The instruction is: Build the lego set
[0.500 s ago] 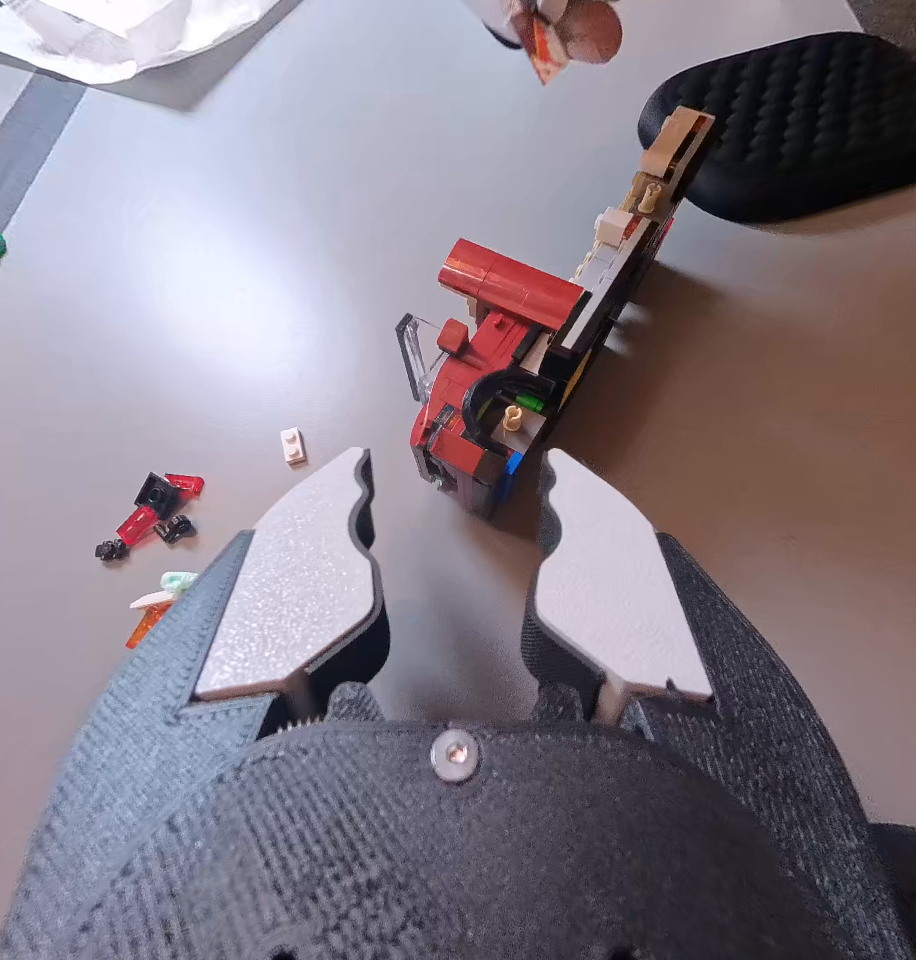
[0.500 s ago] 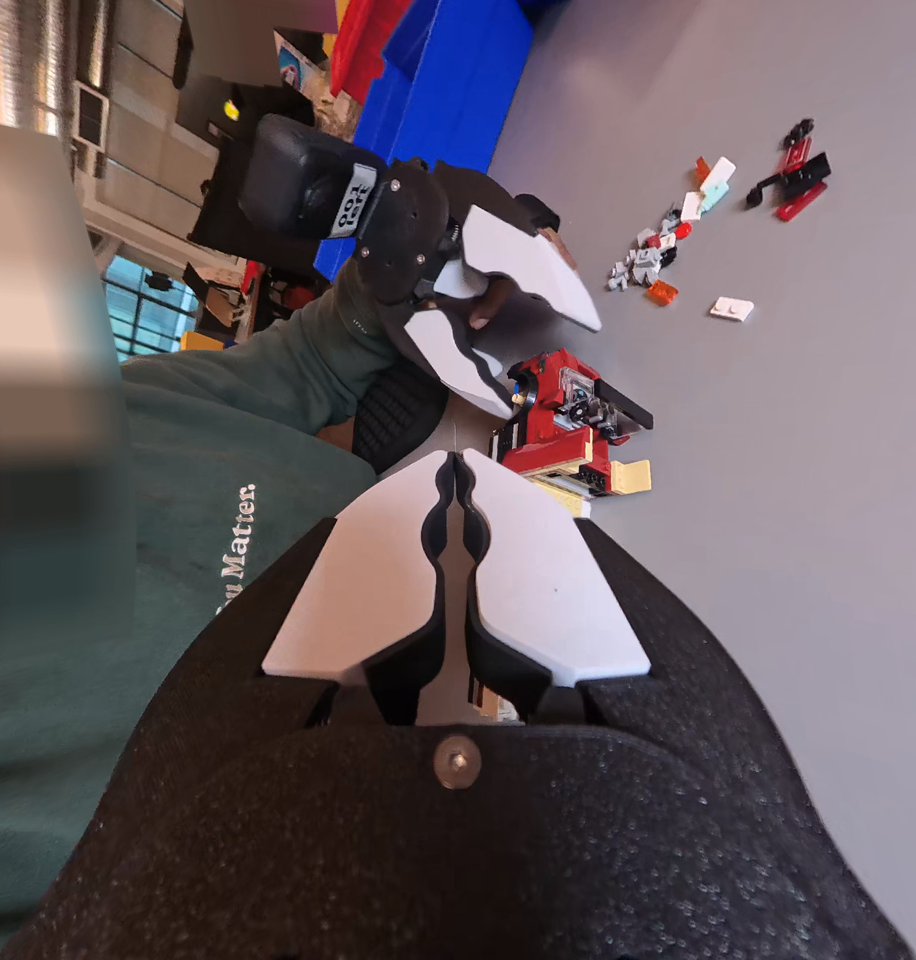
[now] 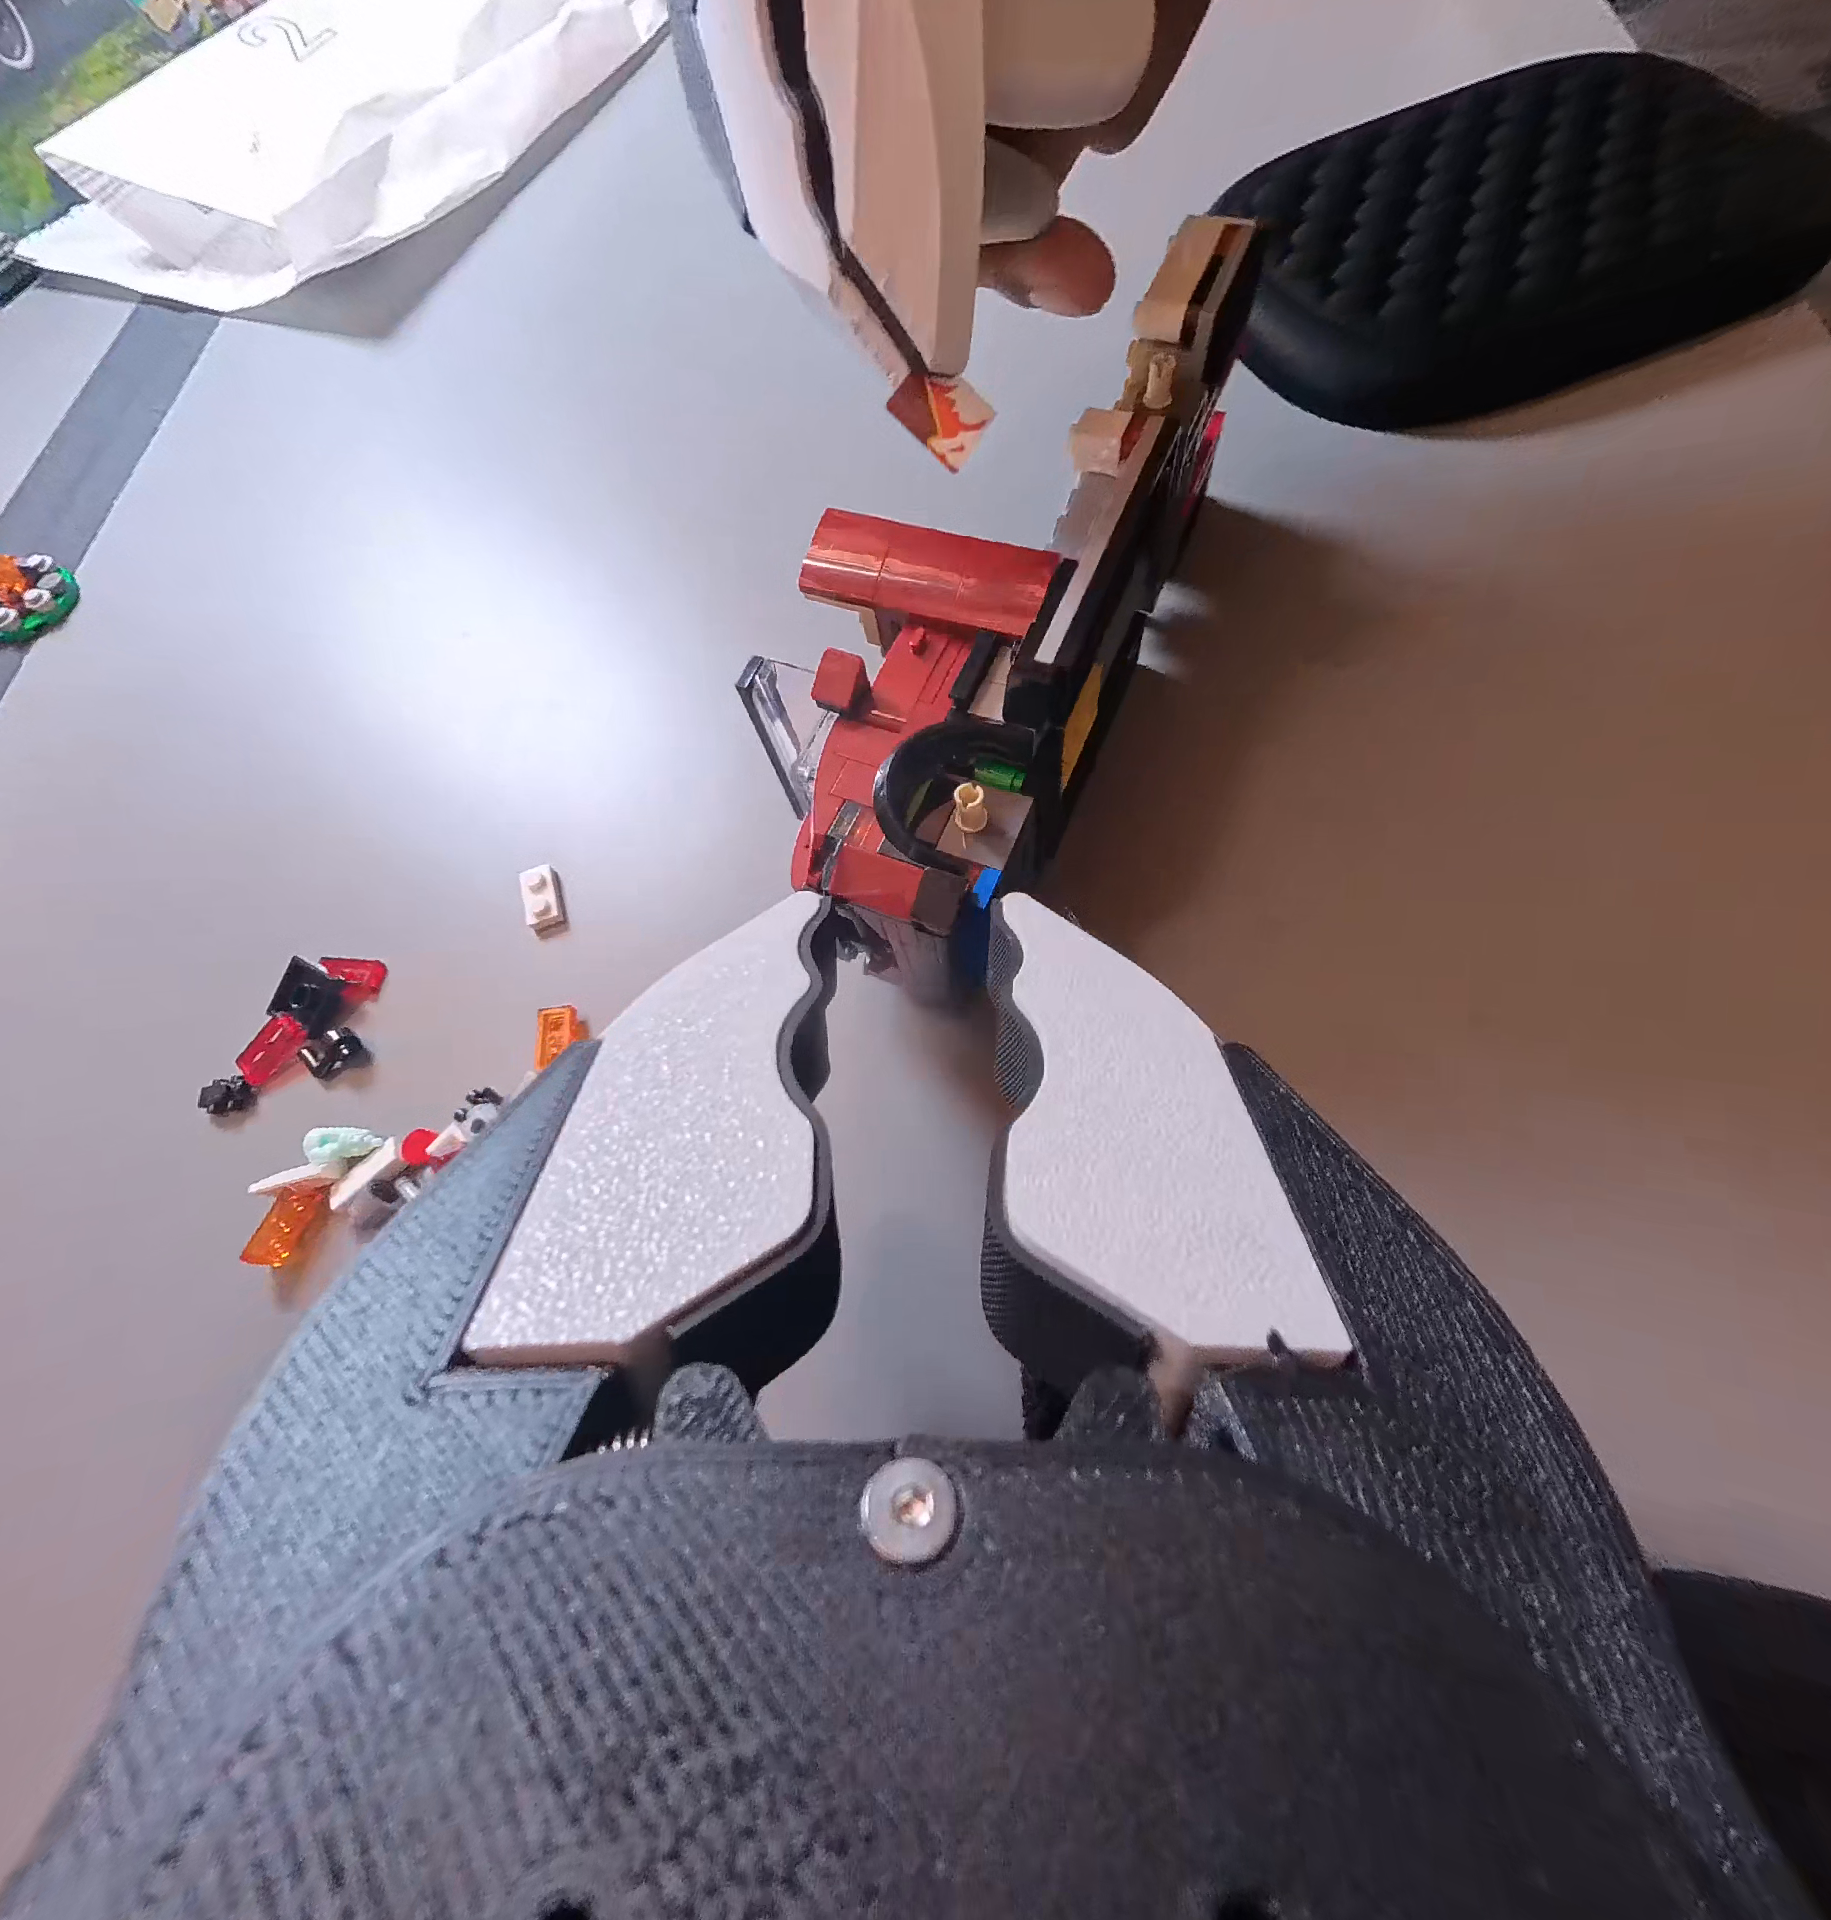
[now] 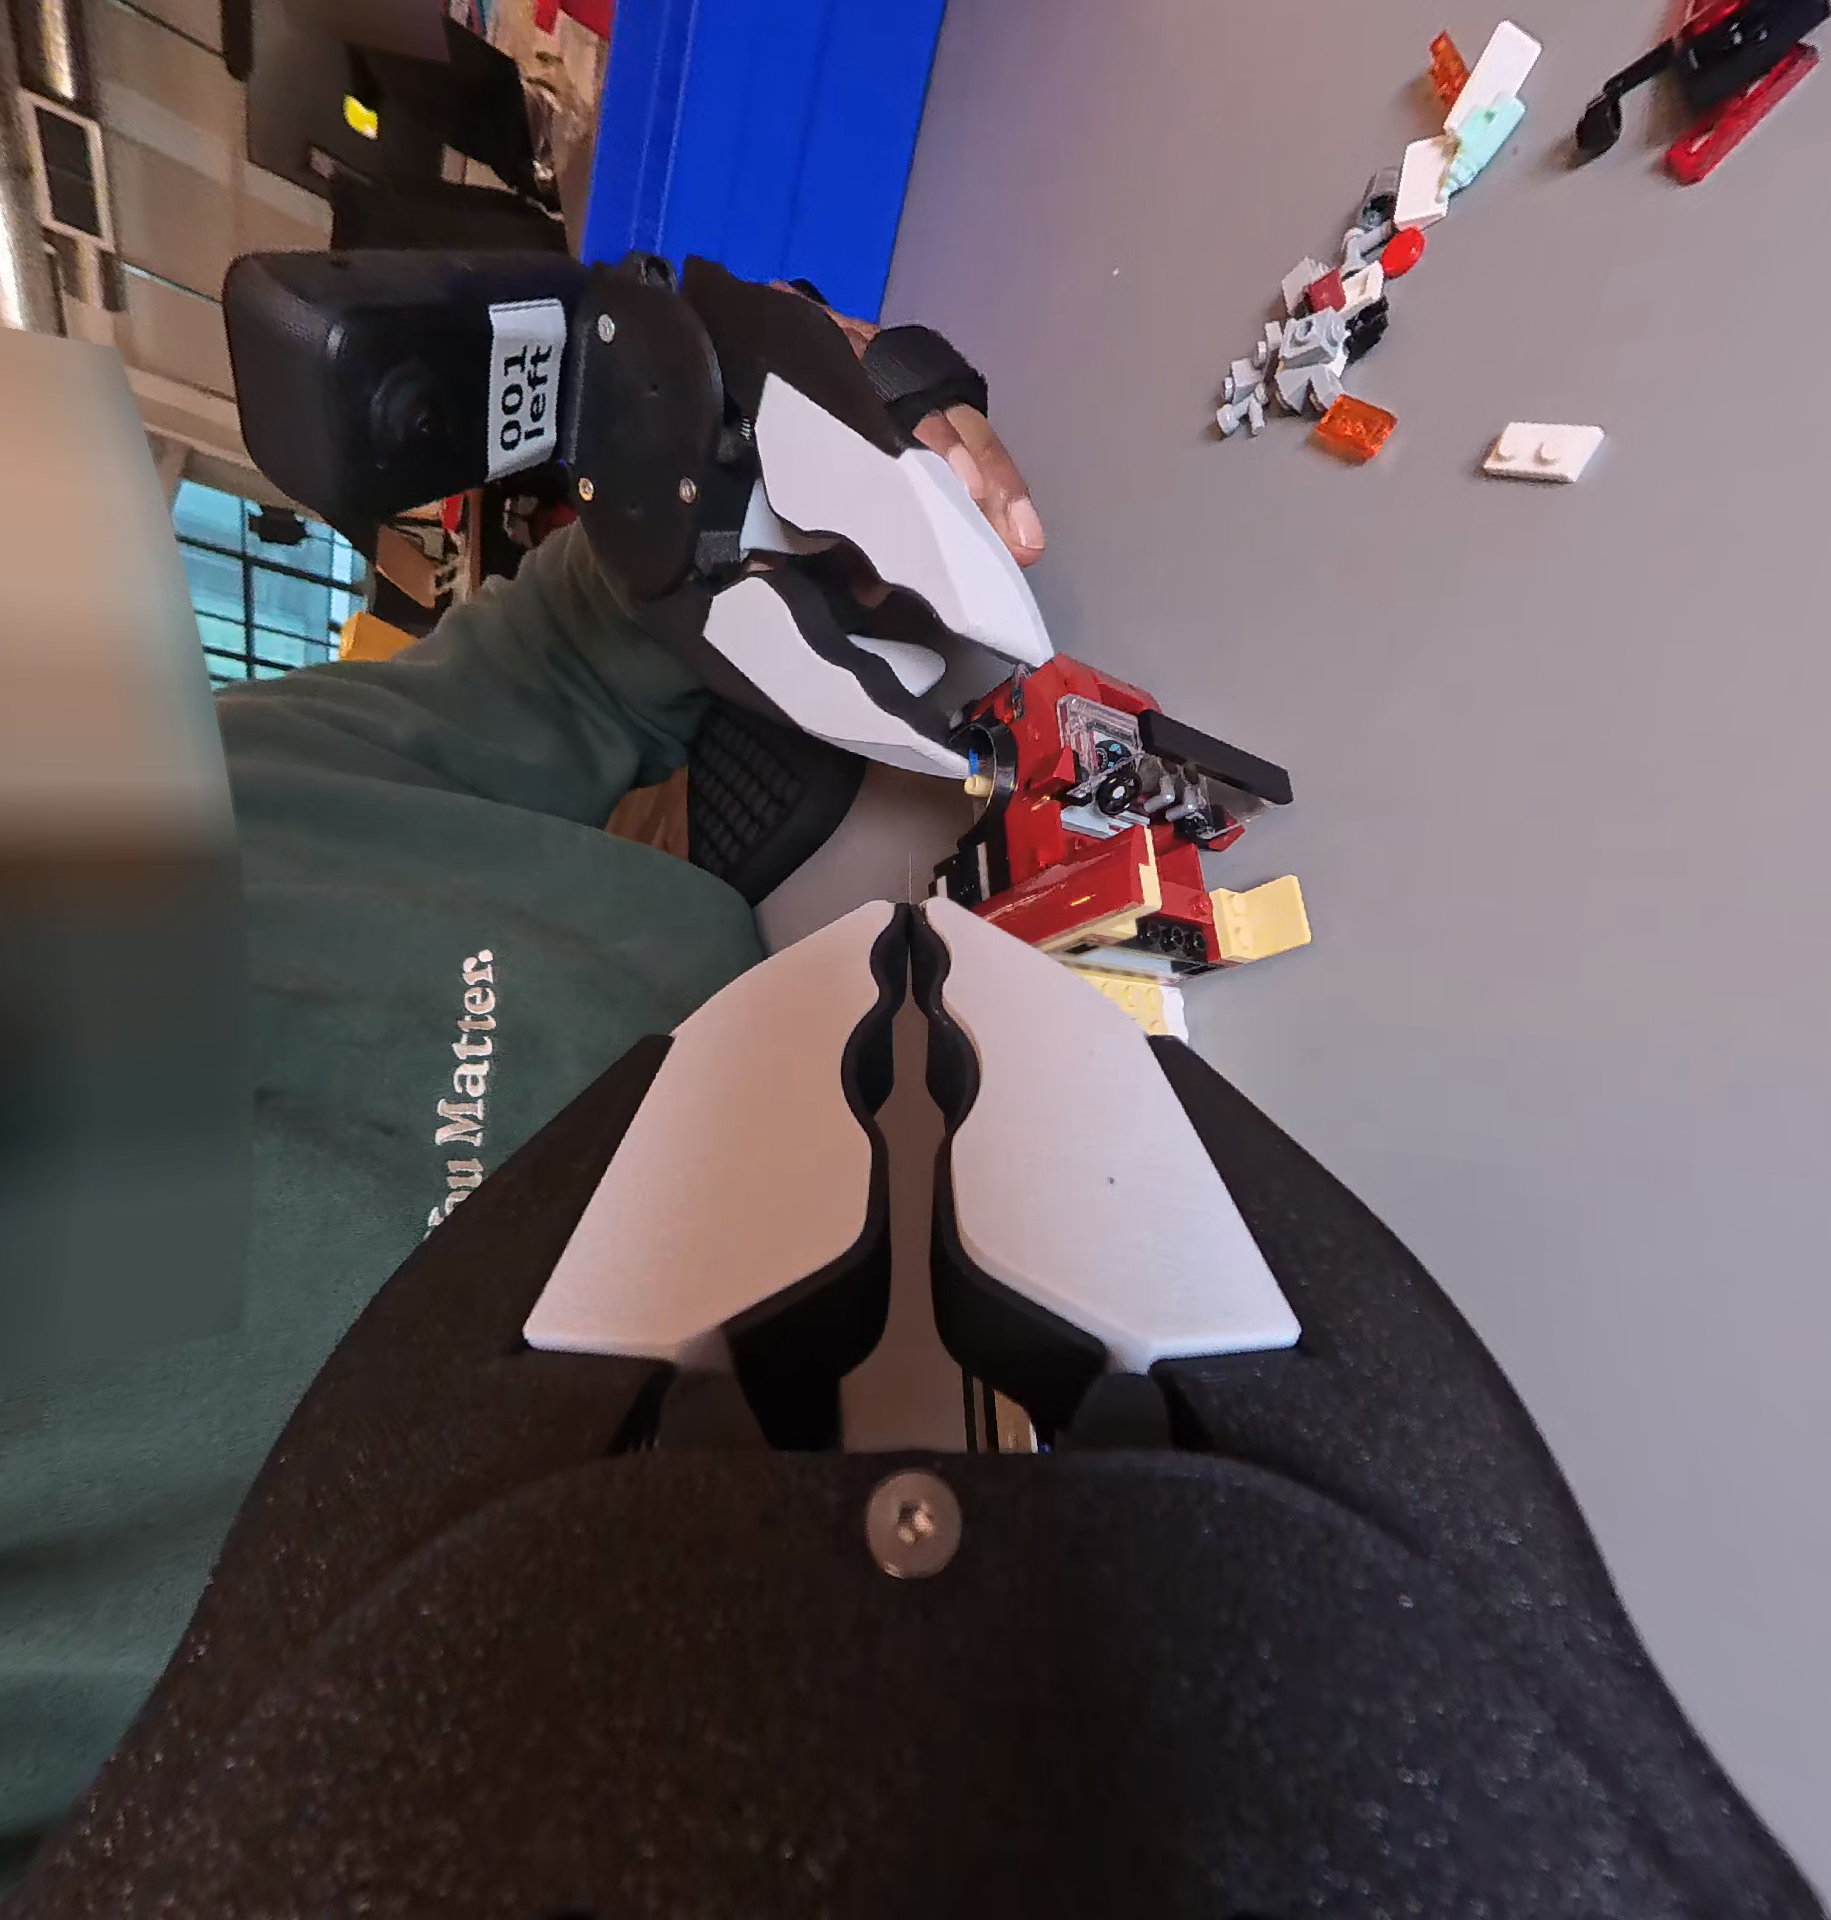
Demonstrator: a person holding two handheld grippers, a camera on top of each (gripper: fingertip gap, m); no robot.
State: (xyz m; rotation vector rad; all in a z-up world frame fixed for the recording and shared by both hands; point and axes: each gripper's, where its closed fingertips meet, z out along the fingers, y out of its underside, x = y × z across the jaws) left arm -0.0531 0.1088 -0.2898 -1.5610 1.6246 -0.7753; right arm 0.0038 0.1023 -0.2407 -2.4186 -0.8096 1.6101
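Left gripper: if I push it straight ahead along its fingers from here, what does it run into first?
The left gripper would meet the near end of the red lego model first. Its open fingertips already flank that end, apparently without clamping it, though the wrist views leave contact unclear.

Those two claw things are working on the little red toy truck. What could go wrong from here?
The left gripper straddles only the end of the red lego model, which lies on its side; a squeeze might tip it or pop bricks loose. The right gripper pinches a small red tile at its tips; that could slip and drop.
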